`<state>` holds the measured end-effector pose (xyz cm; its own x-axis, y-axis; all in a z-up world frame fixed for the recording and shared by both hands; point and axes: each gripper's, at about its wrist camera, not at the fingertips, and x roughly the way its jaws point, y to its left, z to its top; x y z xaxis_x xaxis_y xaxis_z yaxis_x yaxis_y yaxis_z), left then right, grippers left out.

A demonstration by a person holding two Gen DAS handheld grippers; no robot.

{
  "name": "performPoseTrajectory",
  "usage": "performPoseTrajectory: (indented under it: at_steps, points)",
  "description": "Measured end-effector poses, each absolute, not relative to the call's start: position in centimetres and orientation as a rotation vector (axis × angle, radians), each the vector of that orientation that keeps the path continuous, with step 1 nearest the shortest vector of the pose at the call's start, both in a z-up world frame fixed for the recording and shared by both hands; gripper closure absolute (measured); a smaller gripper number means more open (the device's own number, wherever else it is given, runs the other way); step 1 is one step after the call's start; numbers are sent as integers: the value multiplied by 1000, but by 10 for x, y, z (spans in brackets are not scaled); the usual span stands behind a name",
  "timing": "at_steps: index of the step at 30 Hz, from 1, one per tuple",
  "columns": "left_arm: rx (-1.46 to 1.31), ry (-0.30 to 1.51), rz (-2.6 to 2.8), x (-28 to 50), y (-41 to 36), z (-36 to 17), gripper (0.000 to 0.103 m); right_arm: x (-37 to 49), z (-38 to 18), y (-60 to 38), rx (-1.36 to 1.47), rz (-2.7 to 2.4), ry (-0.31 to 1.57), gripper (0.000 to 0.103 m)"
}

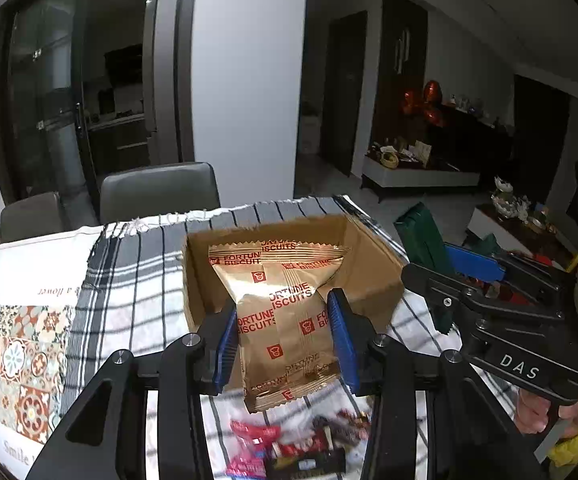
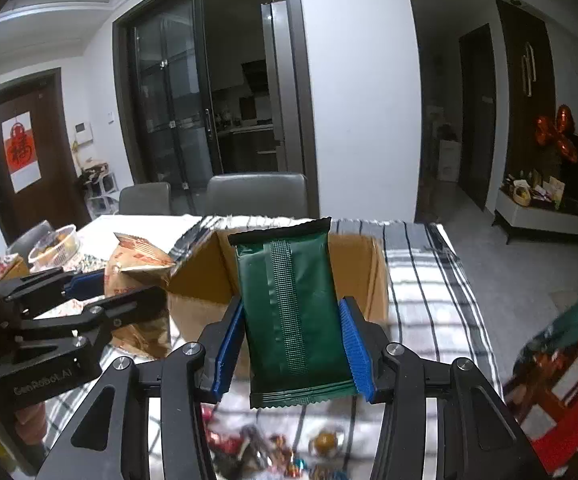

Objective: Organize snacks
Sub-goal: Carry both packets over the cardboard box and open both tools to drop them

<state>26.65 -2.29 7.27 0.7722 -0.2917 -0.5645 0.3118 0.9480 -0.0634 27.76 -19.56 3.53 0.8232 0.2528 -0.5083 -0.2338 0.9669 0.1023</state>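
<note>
Left gripper (image 1: 285,344) pinches a gold biscuit packet (image 1: 285,320) above the cardboard box (image 1: 373,264). Right gripper (image 2: 291,344) pinches a green packet (image 2: 293,304) before the same box.

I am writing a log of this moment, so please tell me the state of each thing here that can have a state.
left gripper: shut on the gold packet
gold packet: sealed, held above the table
right gripper: shut on the green packet
green packet: sealed, held upright
cardboard box: open on top
loose snacks: lying on the checked cloth
</note>
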Motion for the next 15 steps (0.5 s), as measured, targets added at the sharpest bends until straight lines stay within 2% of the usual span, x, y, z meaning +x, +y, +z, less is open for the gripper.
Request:
performPoseTrajectory:
  at_steps: [13, 15]
  points:
    - [25, 670, -319, 343, -25, 74, 61, 342, 35, -191, 29, 266, 611, 55]
    - [25, 673, -310, 351, -25, 71, 54, 349, 33, -189, 26, 257, 618, 55]
